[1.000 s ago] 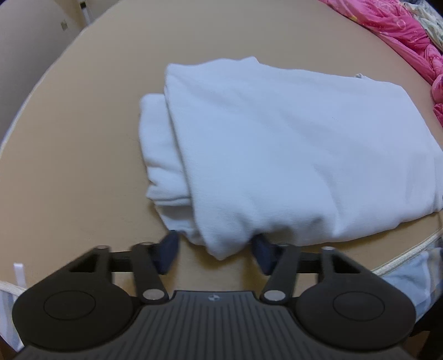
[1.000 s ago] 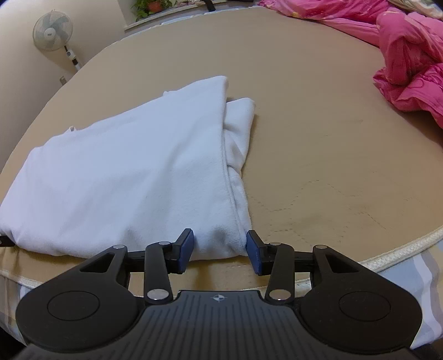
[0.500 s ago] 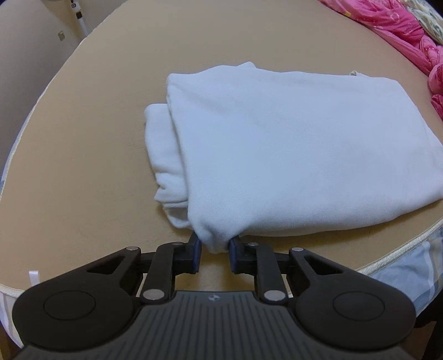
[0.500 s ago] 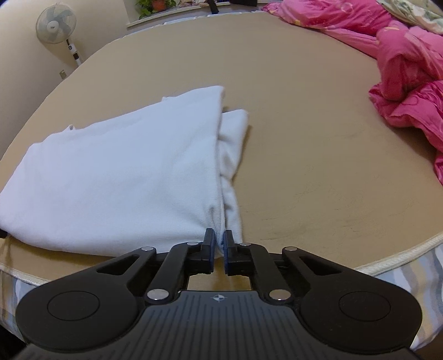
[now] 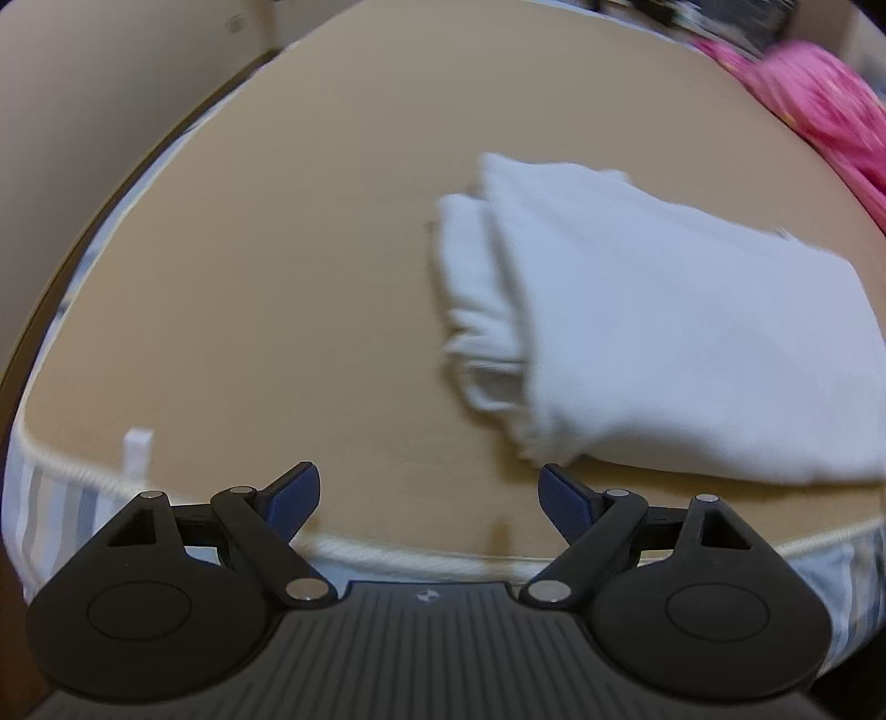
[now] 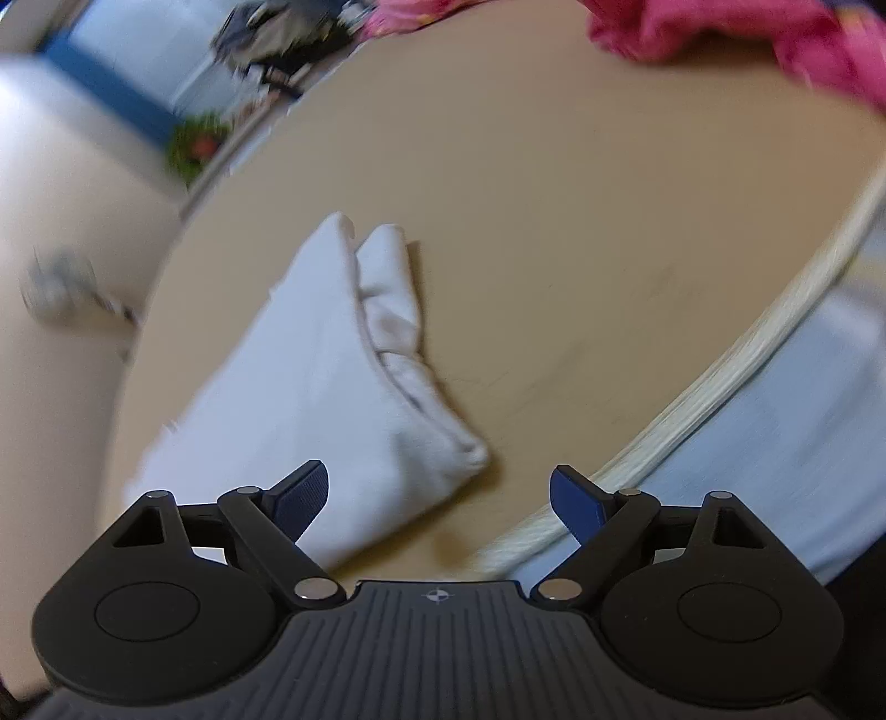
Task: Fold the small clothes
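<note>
A folded white garment [image 5: 653, 321] lies flat on the tan mattress [image 5: 288, 260], to the right in the left wrist view. My left gripper [image 5: 429, 493] hangs near the mattress's front edge, left of the garment's near corner, its jaws opening with nothing between them. In the right wrist view the same white garment [image 6: 310, 376] runs from the middle down to the lower left on the mattress [image 6: 581, 221]. My right gripper [image 6: 437, 495] sits just in front of the garment's near corner, tilted, jaws opening, and its pads press on nothing. Both views are blurred.
A pink quilt [image 5: 819, 105] is bunched at the far right of the mattress, seen also as a pink quilt [image 6: 747, 39] at the top right. The mattress's piped front edge [image 6: 720, 387] drops to a striped side. A fan [image 6: 61, 288] and a plant [image 6: 199, 144] stand beyond the bed.
Both grippers closed on the garment's near corners, then opened wide and let go. The left one moved leftward away from the cloth; the right one rolled and shifted right.
</note>
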Demonstrator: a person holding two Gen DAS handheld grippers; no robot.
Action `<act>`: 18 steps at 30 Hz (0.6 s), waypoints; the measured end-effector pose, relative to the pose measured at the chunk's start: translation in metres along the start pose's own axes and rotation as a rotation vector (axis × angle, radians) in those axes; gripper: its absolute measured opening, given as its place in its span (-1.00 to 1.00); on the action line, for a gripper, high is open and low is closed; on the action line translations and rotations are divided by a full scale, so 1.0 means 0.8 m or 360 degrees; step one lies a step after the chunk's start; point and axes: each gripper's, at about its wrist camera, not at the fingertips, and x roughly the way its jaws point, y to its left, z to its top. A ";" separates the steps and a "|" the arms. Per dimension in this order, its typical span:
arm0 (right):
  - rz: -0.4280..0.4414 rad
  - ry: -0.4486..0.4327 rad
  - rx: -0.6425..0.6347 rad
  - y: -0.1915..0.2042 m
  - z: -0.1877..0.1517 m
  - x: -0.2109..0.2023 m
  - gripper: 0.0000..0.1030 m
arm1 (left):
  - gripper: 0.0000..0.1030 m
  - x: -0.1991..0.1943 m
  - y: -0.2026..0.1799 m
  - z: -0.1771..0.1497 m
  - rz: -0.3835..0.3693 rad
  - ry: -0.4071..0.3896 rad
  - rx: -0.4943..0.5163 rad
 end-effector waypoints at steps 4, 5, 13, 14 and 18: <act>-0.0010 -0.0046 0.0136 0.007 0.000 0.032 0.69 | 0.74 0.004 0.019 -0.003 0.0047 0.0046 -0.0106; -0.0011 -0.0052 0.0154 0.009 -0.001 0.040 0.46 | 0.74 0.005 0.022 -0.002 0.0060 0.0054 -0.0120; -0.0132 -0.0134 -0.0354 0.177 -0.004 0.034 -0.75 | 0.74 0.002 0.054 -0.004 0.0116 0.0109 -0.0316; -0.0129 -0.0190 -0.0606 0.230 -0.018 0.031 -0.76 | 0.74 0.001 0.059 -0.003 0.0128 0.0117 -0.0341; -0.0051 -0.0312 -0.1612 0.404 -0.141 0.047 -0.77 | 0.74 -0.006 0.089 -0.002 0.0148 0.0129 -0.0454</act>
